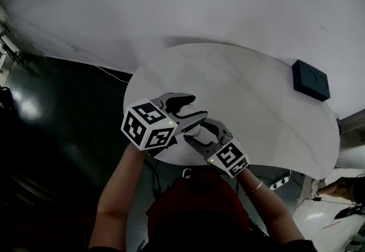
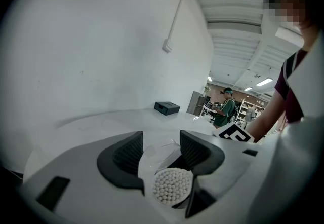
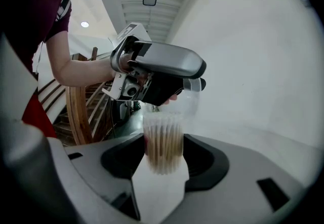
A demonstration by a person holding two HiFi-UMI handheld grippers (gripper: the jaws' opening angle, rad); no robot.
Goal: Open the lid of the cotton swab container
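A clear round container full of cotton swabs (image 3: pixel 162 144) stands upright between the jaws of my right gripper (image 3: pixel 162 153), which is shut on it. Its white swab heads (image 2: pixel 172 185) lie bare in the left gripper view. The clear lid (image 2: pixel 158 154) sits between the pads of my left gripper (image 2: pixel 162 148), lifted and tilted just above the container's mouth. From the right gripper view the left gripper (image 3: pixel 162 73) hangs over the container with the lid (image 3: pixel 195 91) at its tip. In the head view both grippers (image 1: pixel 191 109) (image 1: pixel 197 134) meet over the near edge of the white table (image 1: pixel 245 91).
A flat black box (image 1: pixel 311 80) lies at the table's far right, also seen as a black box (image 2: pixel 167 108) in the left gripper view. A dark floor lies to the left of the table. A person (image 2: pixel 226 109) stands far off in the room behind.
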